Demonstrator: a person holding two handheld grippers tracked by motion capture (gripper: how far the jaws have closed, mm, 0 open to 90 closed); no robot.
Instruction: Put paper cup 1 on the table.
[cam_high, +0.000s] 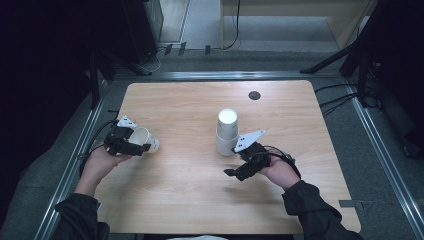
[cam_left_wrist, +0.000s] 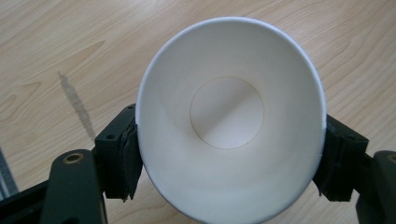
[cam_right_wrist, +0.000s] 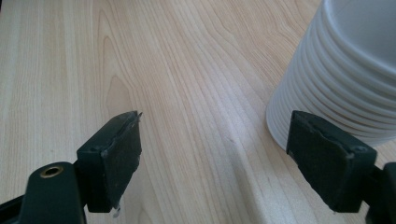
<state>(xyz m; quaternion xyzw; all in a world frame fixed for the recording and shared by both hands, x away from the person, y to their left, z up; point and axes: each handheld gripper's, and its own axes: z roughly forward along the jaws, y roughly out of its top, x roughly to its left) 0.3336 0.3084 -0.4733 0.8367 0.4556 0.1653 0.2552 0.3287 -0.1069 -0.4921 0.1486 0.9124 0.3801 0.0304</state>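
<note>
So you've got the light wooden table (cam_high: 200, 200) taking up most of the high view, with a small dark round spot (cam_high: 254, 95) near its far edge. Next biggest is the stack of white paper cups (cam_high: 227, 132) standing upside down roughly mid-table; in your right gripper view you can see the stacked rims (cam_right_wrist: 327, 93) layered one over another just past the far jaw. Your right gripper (cam_high: 239, 172) sits just beside that stack on the near side, jaws spread wide with only bare wood between them, nothing held, and the stack outside the gap. Then there's the single white paper cup (cam_high: 145, 139) over at the left side of the table, tipped on its side in your left gripper (cam_high: 136, 148). In the left gripper view its mouth faces straight at the camera, you see right down to the round bottom (cam_left_wrist: 227, 113), and the two black jaws sit against the cup's outer wall on either side, so it's gripping that cup across its width.
</note>
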